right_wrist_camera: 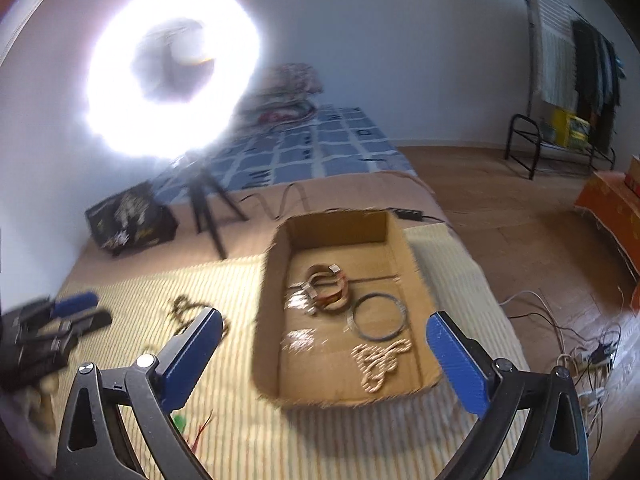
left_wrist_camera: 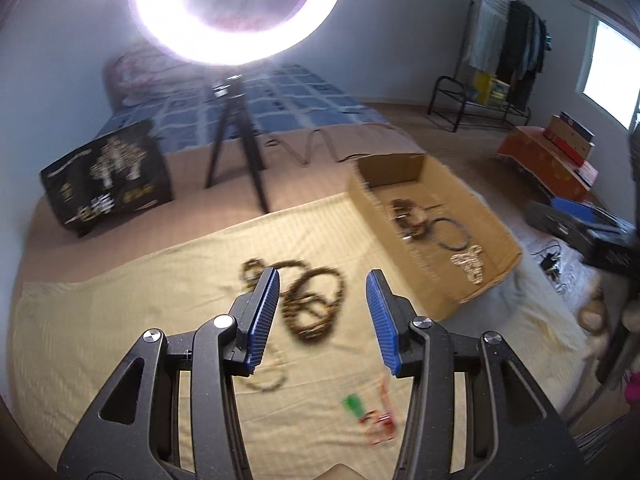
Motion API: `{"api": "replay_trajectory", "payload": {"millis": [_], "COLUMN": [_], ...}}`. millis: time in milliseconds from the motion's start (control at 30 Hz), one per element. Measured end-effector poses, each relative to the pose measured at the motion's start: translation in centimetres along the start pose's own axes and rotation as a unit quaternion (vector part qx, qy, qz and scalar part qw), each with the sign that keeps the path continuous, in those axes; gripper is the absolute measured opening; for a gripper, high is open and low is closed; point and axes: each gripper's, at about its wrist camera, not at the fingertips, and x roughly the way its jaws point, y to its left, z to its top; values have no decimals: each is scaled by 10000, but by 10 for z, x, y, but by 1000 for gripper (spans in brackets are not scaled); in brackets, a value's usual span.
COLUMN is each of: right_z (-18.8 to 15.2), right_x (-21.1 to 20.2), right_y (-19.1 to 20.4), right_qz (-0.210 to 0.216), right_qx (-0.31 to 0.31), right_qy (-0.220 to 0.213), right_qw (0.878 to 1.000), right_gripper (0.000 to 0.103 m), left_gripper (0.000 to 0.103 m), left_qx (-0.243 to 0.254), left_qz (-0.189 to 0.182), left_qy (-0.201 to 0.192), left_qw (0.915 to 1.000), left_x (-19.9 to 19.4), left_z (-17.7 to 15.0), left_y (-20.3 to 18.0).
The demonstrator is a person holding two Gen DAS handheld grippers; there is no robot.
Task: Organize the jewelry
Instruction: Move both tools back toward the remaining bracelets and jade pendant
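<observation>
Hovering wide open and empty, the left tongs point(left_wrist_camera: 322, 312) could snag only one loop of the tangled beads point(left_wrist_camera: 308, 300); the right tongs point(right_wrist_camera: 324, 356), equally open and empty, wait over the box point(right_wrist_camera: 276, 280).

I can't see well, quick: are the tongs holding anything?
Left tongs: open, holding nothing, above the dark beaded necklace.
Right tongs: open, holding nothing, facing the cardboard box.

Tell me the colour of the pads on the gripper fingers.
Blue pads on black frames, clearest in the left wrist view.
</observation>
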Motion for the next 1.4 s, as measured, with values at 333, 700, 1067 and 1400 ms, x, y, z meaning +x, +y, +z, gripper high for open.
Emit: {"api": "replay_trajectory", "payload": {"millis": [333,700,1067,1400], "right_z": [-42,-81,-112,-124], "right_x": [5,39,66,88], "right_y": [72,123,142,154], "right_qz": [590,1136,1119,1098], "right_qx": [-847,-1277,-1558,-1797], "right_qy": [600,1480,1986,2230], "right_qw": [9929,9741,9611,9518], "right_gripper": [103,94,77,61], "left_gripper": [46,40,36,35], "left_qx": [-654,-1267,-973,-873], "left_qz": [132,-27,331,499], "left_qy": [555,1081,1403,1470], "left_qw": [9962,9860,9848,9840], "left_x": [25,60,91,103], "left_z": [-34,-55,-69,-73], "left_y": [71,99,84,83]}}
